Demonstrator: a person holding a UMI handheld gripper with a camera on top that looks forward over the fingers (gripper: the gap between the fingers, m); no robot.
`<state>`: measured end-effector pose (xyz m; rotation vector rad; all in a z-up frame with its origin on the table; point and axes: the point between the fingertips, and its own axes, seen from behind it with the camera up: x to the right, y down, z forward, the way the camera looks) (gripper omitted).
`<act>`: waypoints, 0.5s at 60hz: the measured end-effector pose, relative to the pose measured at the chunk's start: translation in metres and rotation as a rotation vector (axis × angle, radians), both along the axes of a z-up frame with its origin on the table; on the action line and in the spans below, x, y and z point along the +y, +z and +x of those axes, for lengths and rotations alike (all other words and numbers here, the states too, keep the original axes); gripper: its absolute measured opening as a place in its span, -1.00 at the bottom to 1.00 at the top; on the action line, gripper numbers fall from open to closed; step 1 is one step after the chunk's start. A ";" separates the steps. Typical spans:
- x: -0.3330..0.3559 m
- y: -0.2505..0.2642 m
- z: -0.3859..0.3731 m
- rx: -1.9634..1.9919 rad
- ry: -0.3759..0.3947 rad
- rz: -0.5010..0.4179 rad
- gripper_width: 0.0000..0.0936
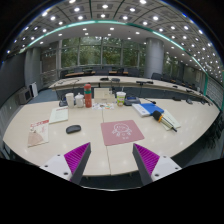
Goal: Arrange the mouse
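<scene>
While the gripper (111, 160) hangs above the near edge of the desk (30, 115), its fingers are spread wide with nothing between them — released, both purple pads (76, 154) facing an empty gap. The mouse (73, 128) lies beyond the fingers and a little to their left, a small dark shape on the bare desk just beside the pink mat (121, 131), apart from it. As I read it, the step in hand is the approach. To do it well, steer left of centre and come down low so the fingers straddle the mouse across its narrow sides; close only once it sits squarely between the pads, otherwise it may skid on the smooth top. The mat looks the likely place to set it, though that is a guess.

Farther back stand cups (68, 99), a red can (88, 95) and another cup (121, 97) — what they hold is too small to tell. Papers (38, 132) lie at the left, a blue item (148, 108) at the right.
</scene>
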<state>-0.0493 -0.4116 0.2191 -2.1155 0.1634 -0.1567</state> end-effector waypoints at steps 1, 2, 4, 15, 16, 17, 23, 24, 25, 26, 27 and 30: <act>0.003 0.003 -0.007 0.004 -0.002 -0.003 0.84; 0.000 -0.003 -0.002 0.007 -0.001 -0.005 0.84; 0.001 -0.007 -0.005 0.015 0.000 -0.012 0.84; 0.011 -0.044 -0.032 0.052 0.007 -0.047 0.83; 0.014 -0.045 -0.032 0.055 0.012 -0.054 0.84; 0.012 -0.053 -0.039 0.058 0.015 -0.054 0.83; 0.026 -0.083 -0.069 0.072 0.048 -0.074 0.83; 0.031 -0.085 -0.074 0.074 0.055 -0.081 0.83; 0.034 -0.091 -0.080 0.075 0.062 -0.085 0.83; 0.037 -0.099 -0.088 0.075 0.066 -0.087 0.83; 0.041 -0.104 -0.094 0.075 0.072 -0.090 0.83; 0.055 -0.117 -0.114 0.077 0.091 -0.094 0.83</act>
